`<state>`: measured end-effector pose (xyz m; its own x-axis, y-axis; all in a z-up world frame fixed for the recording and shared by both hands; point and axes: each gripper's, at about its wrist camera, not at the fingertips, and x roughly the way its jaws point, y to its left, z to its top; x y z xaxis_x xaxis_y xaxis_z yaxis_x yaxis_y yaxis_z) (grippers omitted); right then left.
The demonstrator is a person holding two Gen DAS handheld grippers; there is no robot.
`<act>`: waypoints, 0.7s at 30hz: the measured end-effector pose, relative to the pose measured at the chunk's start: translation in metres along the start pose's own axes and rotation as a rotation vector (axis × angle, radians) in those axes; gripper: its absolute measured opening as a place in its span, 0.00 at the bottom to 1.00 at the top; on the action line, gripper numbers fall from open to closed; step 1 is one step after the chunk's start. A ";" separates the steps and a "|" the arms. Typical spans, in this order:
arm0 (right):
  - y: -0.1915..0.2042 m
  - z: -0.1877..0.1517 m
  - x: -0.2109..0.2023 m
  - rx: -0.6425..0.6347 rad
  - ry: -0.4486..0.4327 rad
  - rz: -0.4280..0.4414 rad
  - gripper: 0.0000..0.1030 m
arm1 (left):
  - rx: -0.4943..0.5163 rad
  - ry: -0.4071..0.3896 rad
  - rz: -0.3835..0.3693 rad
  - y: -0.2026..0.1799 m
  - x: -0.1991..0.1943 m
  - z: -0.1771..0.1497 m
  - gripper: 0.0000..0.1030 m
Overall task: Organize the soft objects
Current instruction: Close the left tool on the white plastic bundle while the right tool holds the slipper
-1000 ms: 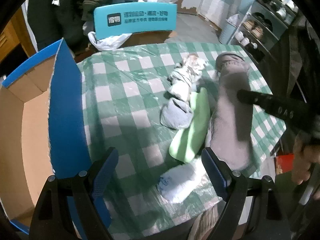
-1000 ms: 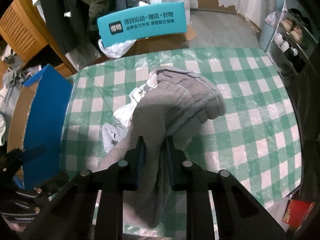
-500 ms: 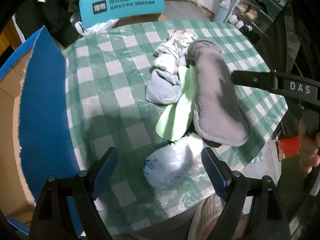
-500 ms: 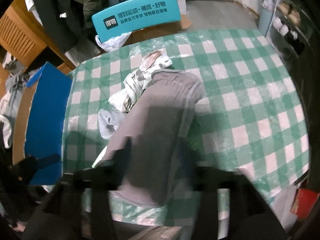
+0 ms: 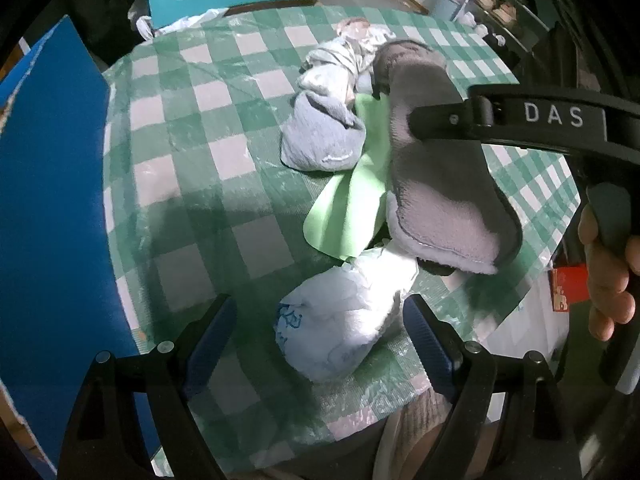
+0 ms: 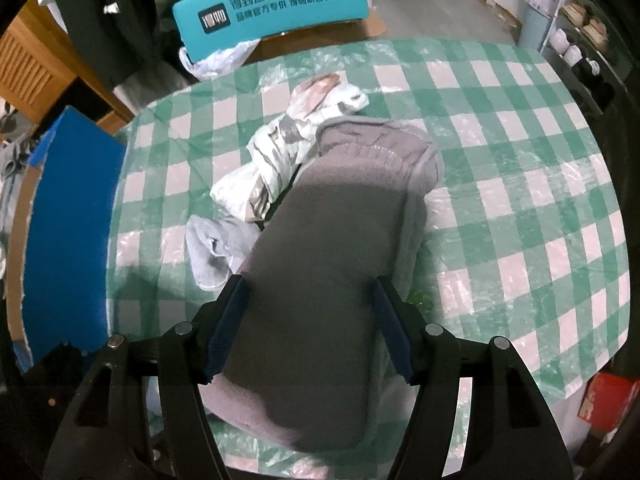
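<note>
Grey slipper (image 6: 332,248) released, back down flat on the checked tablecloth (image 6: 520,200).

A second ago I had the right gripper (image 6: 308,328) pinched shut on it and lifted; its jaws then stood about half open, straddling the slipper with both pads clear of the fabric, holding nothing. Slipper lay beside the green sheet (image 5: 352,204) and grey sock (image 5: 320,132). Left gripper (image 5: 320,336) had dropped lower, jaws wide and empty, over the white bundle (image 5: 340,320). Likely my next pick for the blue box (image 5: 52,184).
</note>
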<state>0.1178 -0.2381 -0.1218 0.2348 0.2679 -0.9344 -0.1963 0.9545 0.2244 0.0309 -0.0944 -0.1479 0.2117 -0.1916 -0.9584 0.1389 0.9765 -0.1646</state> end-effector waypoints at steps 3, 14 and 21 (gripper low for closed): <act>0.000 0.000 0.006 0.010 0.018 0.003 0.62 | 0.001 0.014 -0.004 -0.002 0.007 0.000 0.84; 0.002 -0.003 0.017 -0.008 0.034 0.006 0.55 | 0.026 0.018 -0.024 -0.004 0.018 0.000 0.62; 0.003 -0.004 0.015 -0.053 0.011 -0.006 0.19 | 0.042 -0.033 -0.022 0.000 0.003 -0.001 0.55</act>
<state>0.1169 -0.2314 -0.1360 0.2256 0.2608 -0.9387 -0.2454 0.9476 0.2043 0.0301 -0.0953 -0.1508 0.2401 -0.2169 -0.9462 0.1844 0.9672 -0.1749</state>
